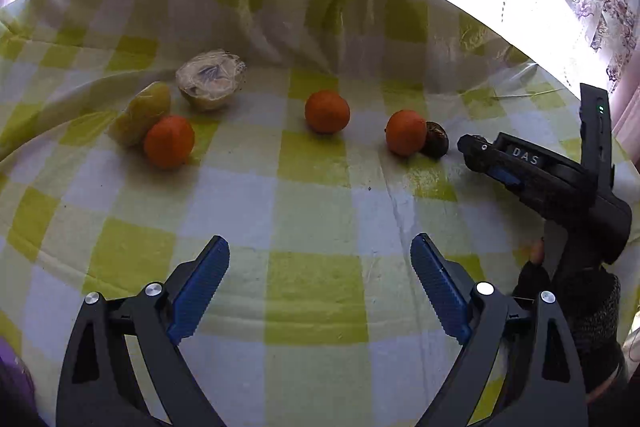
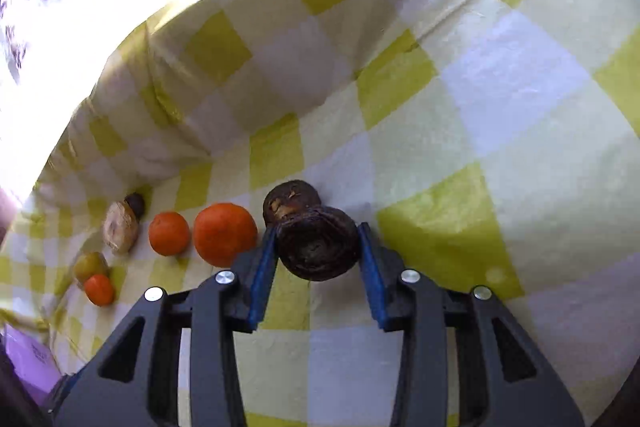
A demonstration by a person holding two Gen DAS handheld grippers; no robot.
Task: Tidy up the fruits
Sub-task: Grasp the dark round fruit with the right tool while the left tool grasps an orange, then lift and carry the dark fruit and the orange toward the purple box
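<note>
Right gripper is squeezing a dark brown fruit between its blue pads, the fruit's round flat end facing the camera. Another brown fruit is sitting just past it, an orange just to its left. Left gripper is hanging wide open over the checked cloth, oranges well ahead.

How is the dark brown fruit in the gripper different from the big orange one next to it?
The dark brown fruit is wrinkly and dull; the big orange fruit is smooth and bright. The brown one is clamped in the right gripper; the orange one lies free on the checked cloth. Both are roundish.
</note>
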